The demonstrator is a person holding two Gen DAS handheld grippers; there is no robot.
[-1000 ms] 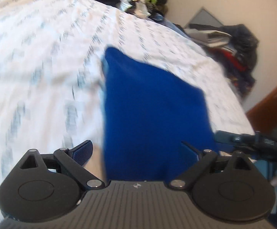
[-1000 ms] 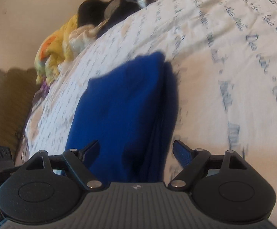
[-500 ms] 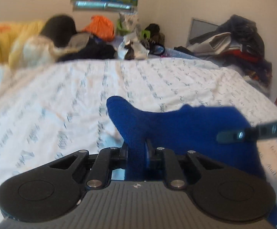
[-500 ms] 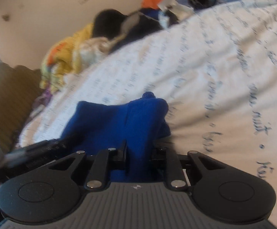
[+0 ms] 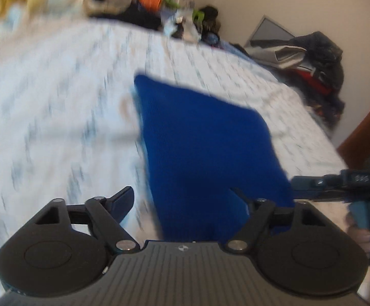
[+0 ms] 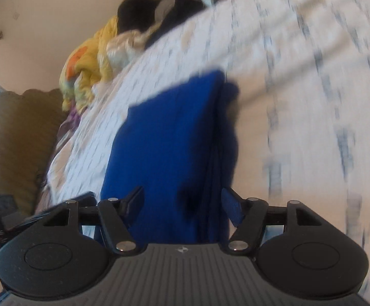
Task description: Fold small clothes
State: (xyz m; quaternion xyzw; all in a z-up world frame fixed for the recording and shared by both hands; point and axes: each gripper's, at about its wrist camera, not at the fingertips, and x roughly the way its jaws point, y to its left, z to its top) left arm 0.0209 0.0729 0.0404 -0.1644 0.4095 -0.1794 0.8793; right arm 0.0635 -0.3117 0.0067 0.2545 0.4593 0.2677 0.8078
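The left gripper (image 5: 182,199) has its jaws spreading, and nothing is pinched: its left finger (image 5: 122,200) stands over bare sheet, while the right one is dark against the blue cloth (image 5: 205,148), whose near left corner lies in the gap. The right gripper (image 6: 182,201) is likewise opening, with the cloth's (image 6: 164,142) near right corner between its fingers, the pads apart from the fabric.

From both claws the cloth runs straight away, its long axis pointing toward the far edge of the bed (image 5: 44,107), where loose clothes are piled. It lies flat, apparently already doubled: layered edges show along its right side in the right wrist view. It sits toward the bed's right edge, well short of the far one.

Each hand is at its own near corner, neither clearly closer. Any next fold would probably carry the near edge forward along that axis.
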